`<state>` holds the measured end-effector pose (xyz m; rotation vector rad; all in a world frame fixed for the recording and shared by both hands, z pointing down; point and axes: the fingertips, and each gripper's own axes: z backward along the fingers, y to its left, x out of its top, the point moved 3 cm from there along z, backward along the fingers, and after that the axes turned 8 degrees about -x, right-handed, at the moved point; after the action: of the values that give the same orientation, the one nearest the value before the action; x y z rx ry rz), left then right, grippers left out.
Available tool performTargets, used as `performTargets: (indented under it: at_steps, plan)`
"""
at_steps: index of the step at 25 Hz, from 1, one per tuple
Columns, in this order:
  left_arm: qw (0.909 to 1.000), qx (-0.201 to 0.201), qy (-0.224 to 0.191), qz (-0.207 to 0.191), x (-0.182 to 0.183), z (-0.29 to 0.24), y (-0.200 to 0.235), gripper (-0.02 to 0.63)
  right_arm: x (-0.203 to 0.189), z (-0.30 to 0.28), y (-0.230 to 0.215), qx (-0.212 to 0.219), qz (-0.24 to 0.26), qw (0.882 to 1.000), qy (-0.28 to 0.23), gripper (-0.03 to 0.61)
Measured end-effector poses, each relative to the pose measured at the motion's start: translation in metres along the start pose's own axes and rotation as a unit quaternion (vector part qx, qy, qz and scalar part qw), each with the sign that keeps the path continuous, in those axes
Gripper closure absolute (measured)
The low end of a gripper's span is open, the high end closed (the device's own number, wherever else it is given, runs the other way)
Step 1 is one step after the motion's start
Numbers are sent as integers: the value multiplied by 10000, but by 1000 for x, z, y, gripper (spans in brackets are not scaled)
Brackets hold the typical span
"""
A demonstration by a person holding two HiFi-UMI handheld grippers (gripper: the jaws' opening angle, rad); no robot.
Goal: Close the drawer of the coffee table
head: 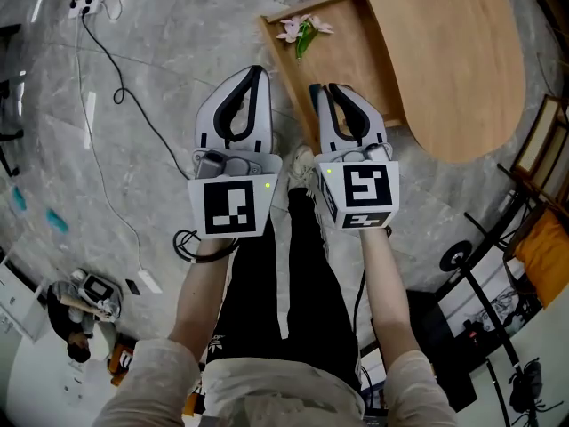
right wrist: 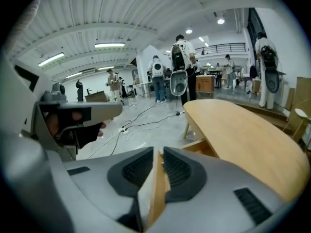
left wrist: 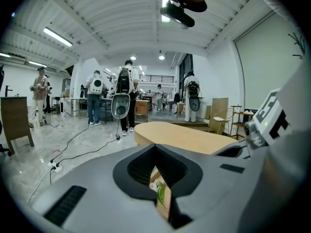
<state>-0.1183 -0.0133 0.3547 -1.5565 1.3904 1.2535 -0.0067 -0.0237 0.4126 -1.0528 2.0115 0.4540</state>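
The oval wooden coffee table stands at the upper right of the head view. Its drawer is pulled out toward me, with a pink flower lying inside. I hold both grippers side by side above the floor, pointing at the drawer's front. The left gripper is shut and empty, just left of the drawer's near corner. The right gripper is shut and empty, over the drawer's front edge. Through the left gripper the flower shows. The right gripper lines up with the drawer's wooden front.
Black cables and a power strip lie on the grey floor at the left. A wooden chair and dark gear stand at the right. Several people stand far behind the table. My legs are below the grippers.
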Motion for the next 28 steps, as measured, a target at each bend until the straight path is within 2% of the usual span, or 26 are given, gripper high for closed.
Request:
performTargets:
  at_steps: [1, 2, 5, 9, 16, 21, 28]
  plan:
    - [10000, 20, 17, 21, -3, 1, 2, 607, -8, -7, 5, 124, 31, 9997, 185, 489]
    - [10000, 43, 48, 52, -6, 2, 4, 607, -18, -14, 10, 225, 90, 9990, 382, 448]
    - [9997, 110, 176, 106, -16, 6, 12, 607, -48, -35, 20, 243, 440, 9947, 900, 402]
    - [9993, 192, 275, 152, -33, 11, 22, 607, -93, -58, 28, 70, 885, 9847, 1498, 400]
    - [9985, 164, 497, 179, -66, 11, 28, 607, -158, -90, 38, -56, 1015, 9663, 2365, 400]
    - [9976, 176, 641, 211, -82, 12, 34, 607, -181, -102, 39, -277, 1105, 9582, 2625, 402]
    - [9972, 141, 696, 233, -92, 11, 39, 607, -193, -113, 43, -334, 1023, 9531, 2828, 403]
